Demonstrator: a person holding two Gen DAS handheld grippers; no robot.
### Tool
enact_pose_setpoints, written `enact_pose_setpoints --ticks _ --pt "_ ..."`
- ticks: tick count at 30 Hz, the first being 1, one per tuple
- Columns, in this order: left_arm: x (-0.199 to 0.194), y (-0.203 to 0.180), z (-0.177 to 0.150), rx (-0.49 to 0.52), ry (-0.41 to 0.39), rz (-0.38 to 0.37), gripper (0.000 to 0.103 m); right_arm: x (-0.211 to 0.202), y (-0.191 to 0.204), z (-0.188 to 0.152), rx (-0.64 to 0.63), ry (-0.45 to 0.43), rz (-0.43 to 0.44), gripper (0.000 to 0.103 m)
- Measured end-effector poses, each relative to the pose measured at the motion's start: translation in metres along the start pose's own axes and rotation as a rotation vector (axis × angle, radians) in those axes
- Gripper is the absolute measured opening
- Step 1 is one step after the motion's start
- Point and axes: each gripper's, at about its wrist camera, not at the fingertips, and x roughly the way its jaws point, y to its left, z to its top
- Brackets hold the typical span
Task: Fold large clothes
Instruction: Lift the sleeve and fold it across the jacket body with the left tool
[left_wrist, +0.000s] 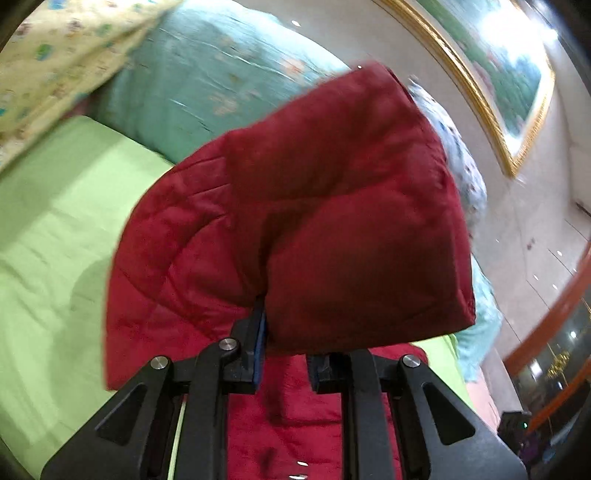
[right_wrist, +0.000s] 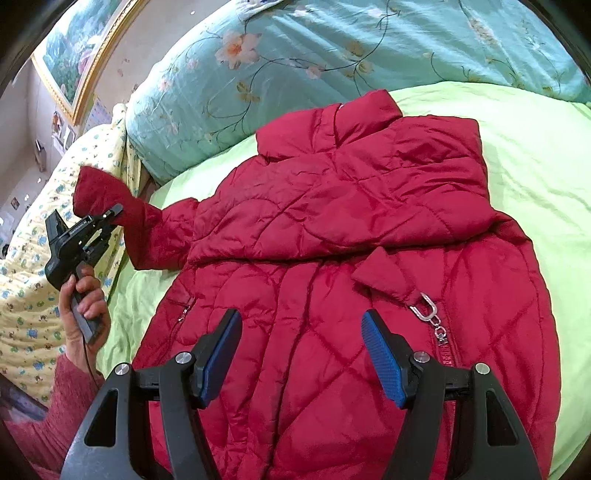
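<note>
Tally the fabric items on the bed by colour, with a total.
Red: 1, the quilted jacket, its sleeve held by the left hand-held gripper
Green: 1, the sheet
Teal floral: 1, the quilt
Yellow printed: 1, the blanket
Total: 4

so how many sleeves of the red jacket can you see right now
2. One sleeve sticks out past the jacket's side, its cuff clamped in the left tool. The other sleeve is folded across the front, its cuff near the zipper pull.
</note>
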Motion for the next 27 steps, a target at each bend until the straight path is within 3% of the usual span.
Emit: enact_pose_setpoints --ticks 14,27 --pt "0.057 -0.097 -0.057 0.146 0.169 -0.096 0.015 -0.012 -0.014 0.007 0.043 -0.038 0.03 0.07" --pt "0.112 -0.172 -0.122 0.325 0.304 -0.086 0.015 -0.031 -0.048 0.035 0.136 -0.123 0.058 0.071"
